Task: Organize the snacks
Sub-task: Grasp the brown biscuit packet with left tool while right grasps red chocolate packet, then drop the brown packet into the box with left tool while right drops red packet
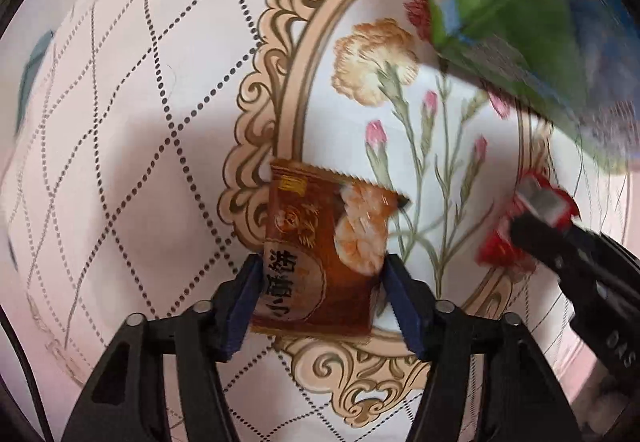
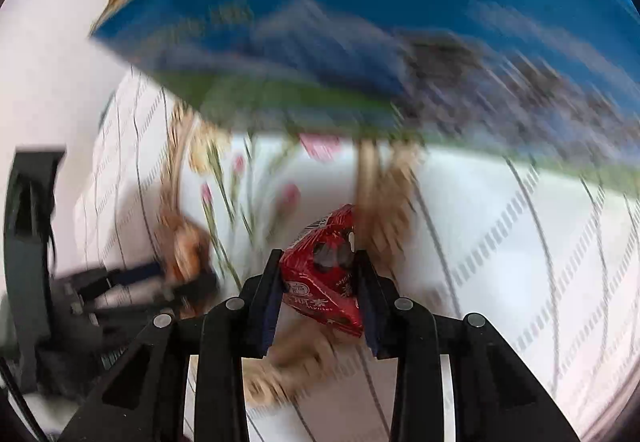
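A brown biscuit packet [image 1: 324, 246] with printed pastry lies on the flowered tablecloth. My left gripper [image 1: 320, 270] is shut on its lower half, one blue pad against each side. A red snack packet [image 2: 326, 274] sits squeezed between the pads of my right gripper [image 2: 320, 274], which is shut on it. In the left wrist view that same red packet [image 1: 532, 217] shows at the right, with the dark tip of the right gripper [image 1: 560, 242] on it. The left gripper [image 2: 132, 294] and the brown packet [image 2: 186, 254] appear blurred at the left of the right wrist view.
A blue and green box [image 2: 380, 41] with torn cardboard edges stands just beyond both grippers; its green corner [image 1: 520, 29] fills the upper right of the left wrist view. The tablecloth [image 1: 140, 121] has a dotted diamond pattern and an ornate oval frame around flowers.
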The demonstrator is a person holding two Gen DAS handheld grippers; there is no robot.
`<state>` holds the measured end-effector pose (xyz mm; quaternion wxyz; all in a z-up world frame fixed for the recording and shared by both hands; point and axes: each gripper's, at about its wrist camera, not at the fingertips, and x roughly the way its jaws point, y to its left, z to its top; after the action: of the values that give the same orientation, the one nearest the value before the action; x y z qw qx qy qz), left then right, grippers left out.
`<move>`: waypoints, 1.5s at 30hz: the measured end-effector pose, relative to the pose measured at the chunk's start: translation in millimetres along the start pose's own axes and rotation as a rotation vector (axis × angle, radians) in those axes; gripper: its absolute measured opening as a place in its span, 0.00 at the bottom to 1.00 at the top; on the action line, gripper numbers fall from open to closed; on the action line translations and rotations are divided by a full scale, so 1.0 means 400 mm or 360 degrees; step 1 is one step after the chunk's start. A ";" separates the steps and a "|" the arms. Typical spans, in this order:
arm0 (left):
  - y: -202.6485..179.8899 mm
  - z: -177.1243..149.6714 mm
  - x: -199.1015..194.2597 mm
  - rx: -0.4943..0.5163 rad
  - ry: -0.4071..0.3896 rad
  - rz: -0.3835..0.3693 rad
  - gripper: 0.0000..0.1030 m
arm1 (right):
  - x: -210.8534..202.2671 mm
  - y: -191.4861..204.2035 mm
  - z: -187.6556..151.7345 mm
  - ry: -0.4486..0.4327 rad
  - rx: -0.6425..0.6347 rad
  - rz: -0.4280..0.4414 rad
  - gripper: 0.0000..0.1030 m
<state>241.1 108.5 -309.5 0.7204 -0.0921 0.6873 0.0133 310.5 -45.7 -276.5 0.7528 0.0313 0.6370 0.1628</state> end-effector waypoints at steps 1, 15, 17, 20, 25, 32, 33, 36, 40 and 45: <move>-0.014 0.008 -0.004 0.0003 0.0006 -0.0004 0.53 | -0.003 -0.011 -0.006 0.0023 0.0008 0.0001 0.35; -0.191 -0.137 0.069 0.0063 0.0206 -0.0070 0.55 | -0.034 -0.149 -0.194 0.0207 0.0164 0.0057 0.36; -0.192 -0.130 0.071 0.0068 0.0204 -0.0053 0.56 | -0.013 -0.141 -0.202 0.0215 0.0175 0.0067 0.36; -0.197 -0.129 0.079 0.0074 0.0195 -0.0033 0.56 | 0.000 -0.137 -0.203 0.0236 0.0177 0.0078 0.36; -0.191 -0.150 0.087 0.0076 0.0154 -0.0004 0.54 | 0.009 -0.122 -0.196 0.0238 0.0140 0.0048 0.36; -0.195 -0.207 0.006 0.0081 0.0070 0.0008 0.52 | -0.051 -0.090 -0.201 0.0146 0.0107 0.0068 0.34; -0.199 -0.210 -0.004 0.0075 0.0063 -0.0004 0.52 | -0.063 -0.090 -0.199 0.0133 0.0111 0.0082 0.34; -0.218 -0.204 -0.055 0.0071 0.0011 -0.0050 0.52 | -0.127 -0.092 -0.183 0.0054 0.0123 0.0139 0.34; -0.267 -0.169 -0.169 0.0081 -0.0109 -0.0153 0.52 | -0.239 -0.104 -0.140 -0.0084 0.0132 0.0219 0.34; -0.353 -0.072 -0.351 0.0130 -0.0291 -0.0312 0.52 | -0.408 -0.133 -0.047 -0.0312 0.0093 0.0251 0.34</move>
<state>225.7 -19.5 -154.9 0.7809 -0.1278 0.6066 -0.0766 281.0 -145.5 -138.9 0.7951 0.1190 0.5604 0.1990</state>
